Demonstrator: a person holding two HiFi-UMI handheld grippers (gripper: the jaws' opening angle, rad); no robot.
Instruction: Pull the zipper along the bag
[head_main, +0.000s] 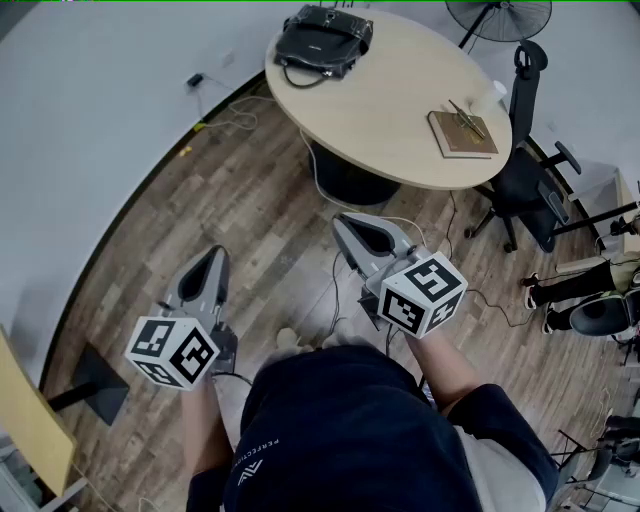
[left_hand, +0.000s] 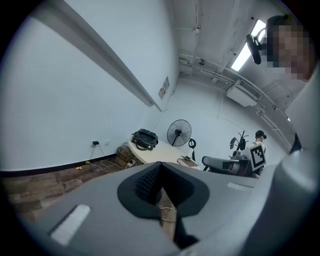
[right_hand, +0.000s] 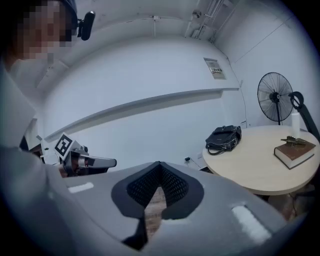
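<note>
Both forearms reach forward over the wooden floor (head_main: 250, 200), well short of the round table (head_main: 380, 110). The left gripper (head_main: 213, 253) and right gripper (head_main: 344, 221) tip slightly downward, jaws clenched on nothing. The black bag (head_main: 322, 38) lies at the table's far left edge.

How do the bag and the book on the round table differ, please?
The bag is black and bulky; the book is brown and flat. In the head view, the bag sits at the upper left edge and the book near the right edge. Both lie on the round table.
</note>
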